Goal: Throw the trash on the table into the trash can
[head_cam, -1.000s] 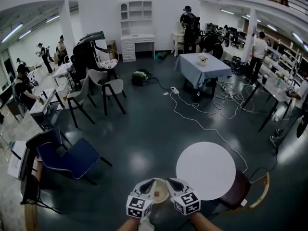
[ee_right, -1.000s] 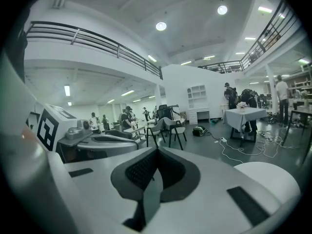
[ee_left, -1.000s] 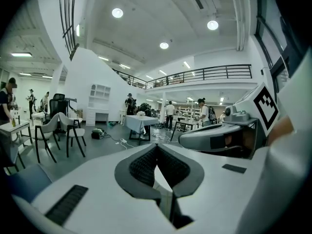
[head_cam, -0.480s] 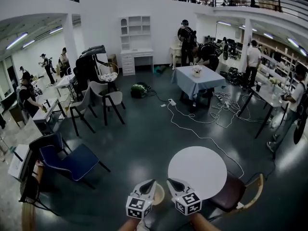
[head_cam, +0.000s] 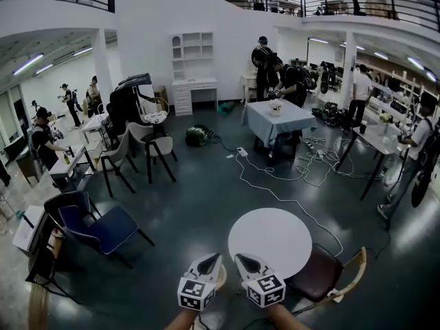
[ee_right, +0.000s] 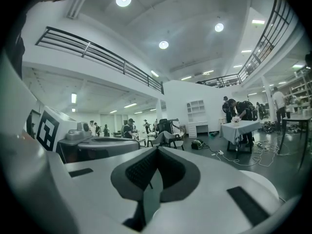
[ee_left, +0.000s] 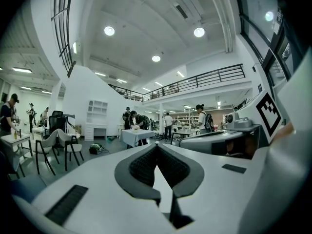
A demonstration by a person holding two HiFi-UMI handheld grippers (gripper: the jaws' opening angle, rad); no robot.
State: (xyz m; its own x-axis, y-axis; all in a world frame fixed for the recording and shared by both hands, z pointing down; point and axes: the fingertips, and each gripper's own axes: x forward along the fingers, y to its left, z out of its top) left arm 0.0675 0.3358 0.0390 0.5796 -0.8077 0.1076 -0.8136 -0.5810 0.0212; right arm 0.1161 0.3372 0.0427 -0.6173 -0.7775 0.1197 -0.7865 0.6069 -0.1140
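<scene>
Plenty of dark floor (head_cam: 199,184) across the middle of the frame, with a white cable (head_cam: 278,199) snaking from upper centre down toward the round white table (head_cam: 269,243) at lower centre: mind that cable, and the brown-seated chair (head_cam: 317,275) tucked at the table's lower right, when stepping. Tabletop bare and white, no trash in sight; fits either trash already dropped or trash waiting on another table, such as the cloth-covered table (head_cam: 278,115) at upper centre, too small to read for litter. So no reaching on a guess: look over each tabletop first and hold it well inside the head view. Just behind the left gripper (head_cam: 214,258) at the bottom edge, a tan round rim (head_cam: 223,277), possibly the trash can, though not to be told for sure; keep track of it as the likely drop spot. Carry the left gripper and the right gripper (head_cam: 240,258) side by side and near level, as now. Both pairs of jaws clenched tip to tip with nothing between them, plain in both gripper views; leave them so while walking, and part them only right at a found piece of trash.
</scene>
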